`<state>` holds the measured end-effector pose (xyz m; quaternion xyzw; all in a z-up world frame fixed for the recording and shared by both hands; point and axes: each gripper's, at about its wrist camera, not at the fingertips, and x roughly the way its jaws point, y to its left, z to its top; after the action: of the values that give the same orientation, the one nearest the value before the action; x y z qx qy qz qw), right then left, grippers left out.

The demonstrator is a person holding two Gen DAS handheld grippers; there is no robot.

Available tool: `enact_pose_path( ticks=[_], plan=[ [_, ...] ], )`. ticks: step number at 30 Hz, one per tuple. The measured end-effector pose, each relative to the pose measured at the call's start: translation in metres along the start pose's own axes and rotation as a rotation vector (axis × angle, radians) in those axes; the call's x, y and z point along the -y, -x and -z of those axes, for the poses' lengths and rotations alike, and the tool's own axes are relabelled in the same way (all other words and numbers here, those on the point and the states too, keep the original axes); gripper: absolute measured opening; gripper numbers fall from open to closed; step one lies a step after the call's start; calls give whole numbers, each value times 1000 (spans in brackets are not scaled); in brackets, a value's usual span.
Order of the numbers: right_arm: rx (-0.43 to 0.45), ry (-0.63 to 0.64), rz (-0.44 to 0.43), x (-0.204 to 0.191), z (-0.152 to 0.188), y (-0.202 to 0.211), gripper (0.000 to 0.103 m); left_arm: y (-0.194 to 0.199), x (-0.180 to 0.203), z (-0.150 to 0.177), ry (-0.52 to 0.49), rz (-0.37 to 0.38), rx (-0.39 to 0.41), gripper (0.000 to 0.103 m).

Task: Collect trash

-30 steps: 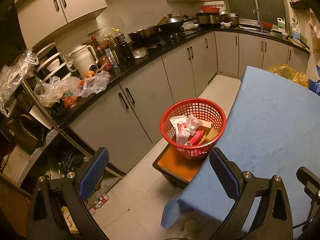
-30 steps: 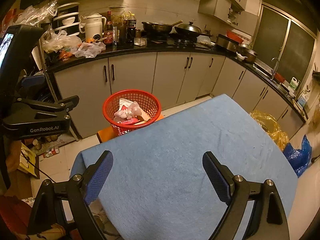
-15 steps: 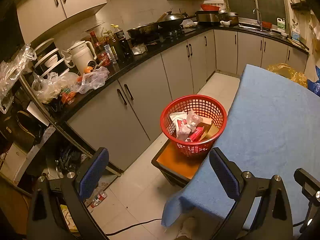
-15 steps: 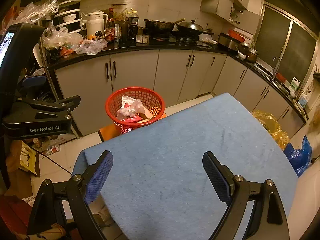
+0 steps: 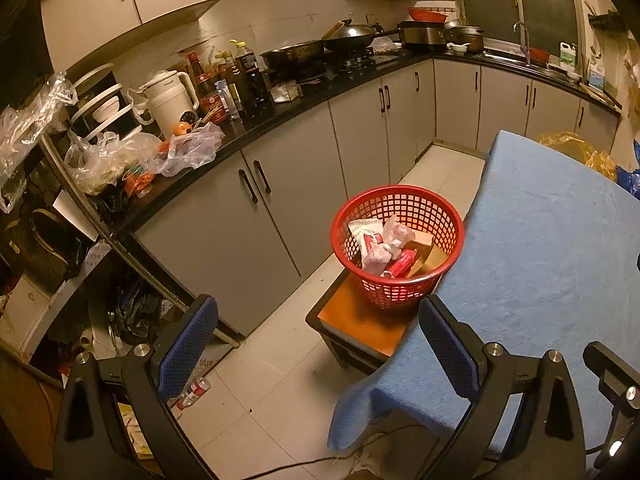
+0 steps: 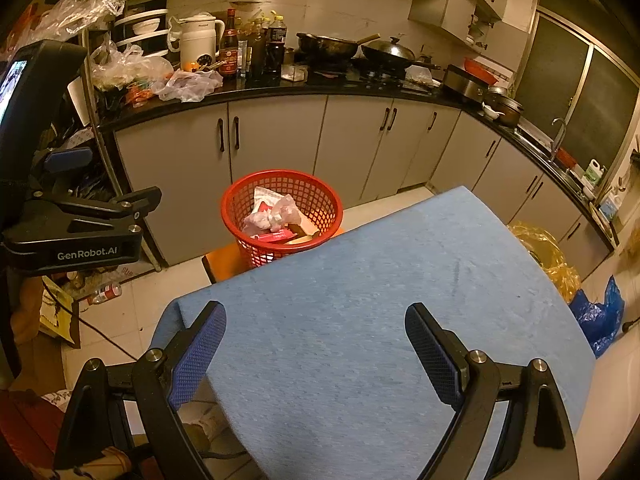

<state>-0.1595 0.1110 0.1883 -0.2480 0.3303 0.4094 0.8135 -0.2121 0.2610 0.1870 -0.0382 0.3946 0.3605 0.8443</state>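
Holding both our left gripper [image 5: 318,336] and right gripper [image 6: 316,340] spread wide and empty, we face the trash-filled red basket [image 5: 398,246] beside the blue-clothed table [image 6: 400,304].

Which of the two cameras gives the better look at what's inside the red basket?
The left wrist view: it looks down into the red basket, showing the wrappers and cartons clearly. In the right wrist view the basket is farther off, and the blue tablecloth hides its lower side.
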Motion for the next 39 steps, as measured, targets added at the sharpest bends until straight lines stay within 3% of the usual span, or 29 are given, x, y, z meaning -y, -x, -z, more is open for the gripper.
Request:
enact_pose_path(
  ticks=[39],
  plan=[
    [-20, 70, -71, -22, -9, -17, 93, -2, -26, 11, 47, -43, -23, 100]
  ],
)
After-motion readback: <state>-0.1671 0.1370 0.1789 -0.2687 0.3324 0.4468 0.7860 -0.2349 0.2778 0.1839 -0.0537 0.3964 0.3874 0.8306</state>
